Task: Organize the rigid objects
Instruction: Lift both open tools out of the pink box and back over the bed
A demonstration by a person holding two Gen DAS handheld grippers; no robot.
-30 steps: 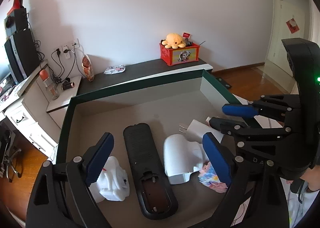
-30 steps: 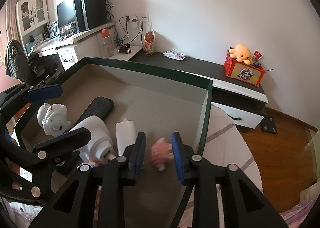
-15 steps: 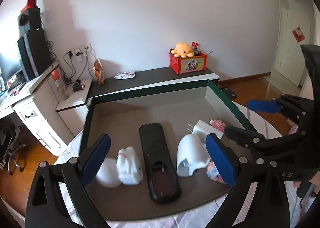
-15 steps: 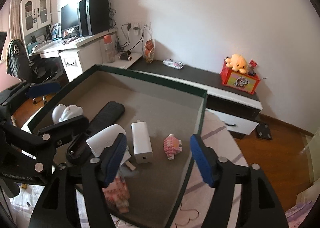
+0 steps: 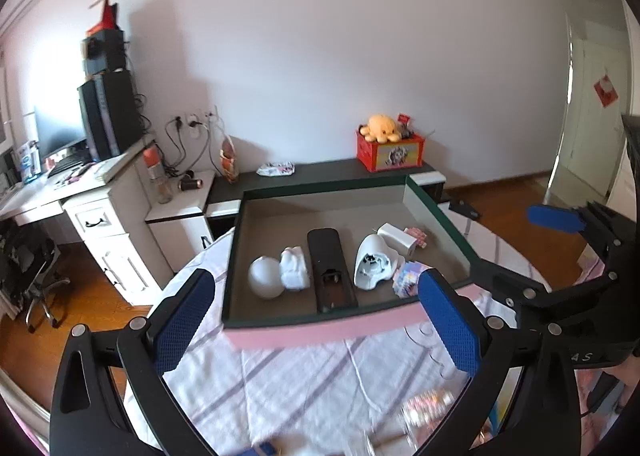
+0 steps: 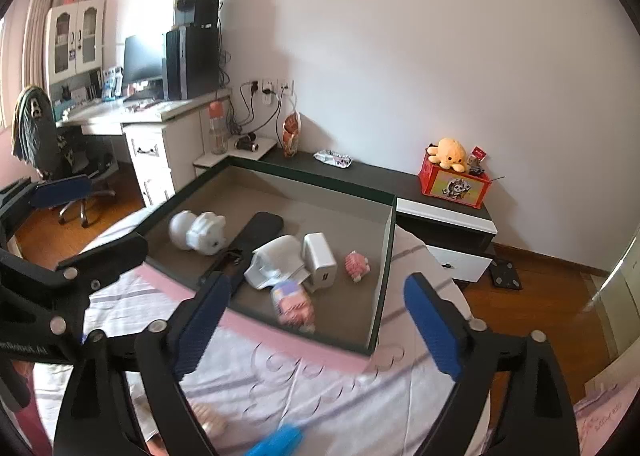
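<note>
In the left wrist view, the green-rimmed tray (image 5: 436, 212) sits on a striped cloth (image 5: 312, 376) with bare cloth on its near side; its pink front edge runs between the two blue pads. The left gripper (image 5: 320, 320) stands wide open, its jaws having just opened further, with nothing between them and nothing touched. Inside the tray, well ahead of the pads, lie in a row a white ball (image 5: 264, 278), a white figurine (image 5: 295, 268), a black remote (image 5: 330, 268), a white curved housing (image 5: 374, 266), a white adapter (image 5: 398, 238) and a pink block toy (image 5: 417, 235). In the right wrist view, the tray's right wall (image 6: 384, 276) stands upright near the table's edge. The right gripper (image 6: 316, 320) has just been opening and gapes wide, empty, clear of everything. The pink block toy (image 6: 357, 264) lies on the tray floor beyond the pads, just beside the adapter (image 6: 320, 266).
</note>
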